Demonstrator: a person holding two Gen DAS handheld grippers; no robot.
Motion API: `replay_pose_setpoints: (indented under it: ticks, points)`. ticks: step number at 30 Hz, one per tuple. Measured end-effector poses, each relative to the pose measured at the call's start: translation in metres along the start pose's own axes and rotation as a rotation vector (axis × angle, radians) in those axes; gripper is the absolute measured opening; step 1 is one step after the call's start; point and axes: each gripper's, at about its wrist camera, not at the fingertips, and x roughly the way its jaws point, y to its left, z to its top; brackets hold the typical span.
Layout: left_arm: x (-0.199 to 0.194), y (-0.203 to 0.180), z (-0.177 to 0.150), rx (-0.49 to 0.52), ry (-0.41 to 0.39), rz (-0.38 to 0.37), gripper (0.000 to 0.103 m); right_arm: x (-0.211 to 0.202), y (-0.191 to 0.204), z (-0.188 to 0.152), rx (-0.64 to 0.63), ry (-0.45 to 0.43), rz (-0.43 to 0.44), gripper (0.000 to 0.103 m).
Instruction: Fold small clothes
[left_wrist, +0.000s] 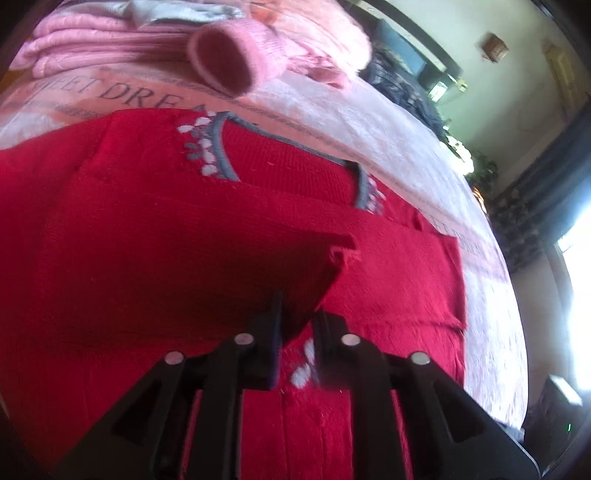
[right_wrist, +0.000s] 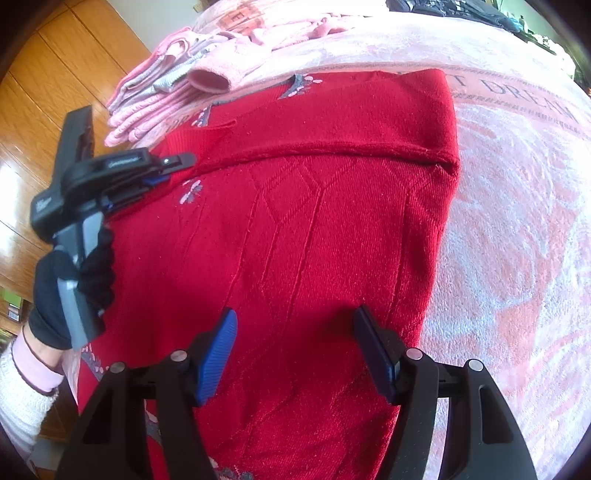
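A red knitted sweater (left_wrist: 147, 221) with grey-and-white neckline trim lies flat on a pink blanket (left_wrist: 369, 122). My left gripper (left_wrist: 297, 321) is shut on a raised flap of the sweater, whose edge runs down between its fingers. The right wrist view shows the sweater (right_wrist: 314, 203) from its hem side. There the left gripper (right_wrist: 173, 168) pinches the sweater's left edge, held by a hand in a black glove (right_wrist: 62, 295). My right gripper (right_wrist: 295, 325) hovers open over the sweater's lower body with nothing between its blue pads.
A pile of folded pink clothes (left_wrist: 92, 37) with an open pink cuff (left_wrist: 229, 62) sits beyond the sweater; the pile (right_wrist: 147, 110) reaches the blanket's left edge. Dark clothes (left_wrist: 399, 81) lie at the far right. Blanket (right_wrist: 517, 221) lies right of the sweater; wooden panels (right_wrist: 55, 55) stand left.
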Motion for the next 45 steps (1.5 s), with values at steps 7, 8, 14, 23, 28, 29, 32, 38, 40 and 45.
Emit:
replay_pose_setpoints:
  ticks: [7,8,14,23,28,29,32,38,40,45]
  points:
    - [-0.04,0.026,-0.016,0.059,0.062,-0.118,0.035,-0.002,0.01,0.016,0.0,0.025,-0.013,0.067]
    - [-0.052,0.037,-0.012,0.036,0.028,-0.082,0.036,-0.003,0.014,0.023,-0.005,0.025,-0.007,0.067]
    - [-0.085,0.106,0.014,0.004,-0.06,0.277,0.037,0.012,0.05,0.081,-0.048,0.041,0.072,0.066]
    - [-0.062,0.142,0.028,-0.008,-0.001,0.337,0.04,0.074,0.067,0.165,0.039,0.121,0.104,0.063]
    - [-0.093,0.155,0.026,-0.113,-0.072,0.252,0.04,0.098,0.073,0.177,0.024,0.172,0.1,0.047]
    - [-0.101,0.159,0.025,-0.121,-0.093,0.251,0.041,0.102,0.075,0.178,0.028,0.181,0.108,0.044]
    - [-0.124,0.165,0.016,-0.139,-0.138,0.267,0.042,0.111,0.084,0.177,0.001,0.192,0.091,0.04]
    - [-0.143,0.174,0.012,-0.177,-0.164,0.286,0.042,0.11,0.099,0.178,-0.012,0.162,0.139,0.006]
    - [-0.146,0.175,0.016,-0.191,-0.172,0.282,0.042,0.098,0.103,0.18,-0.034,0.131,0.154,0.006]
    - [-0.149,0.169,0.026,-0.197,-0.198,0.27,0.042,0.051,0.099,0.189,-0.064,0.044,0.187,0.006]
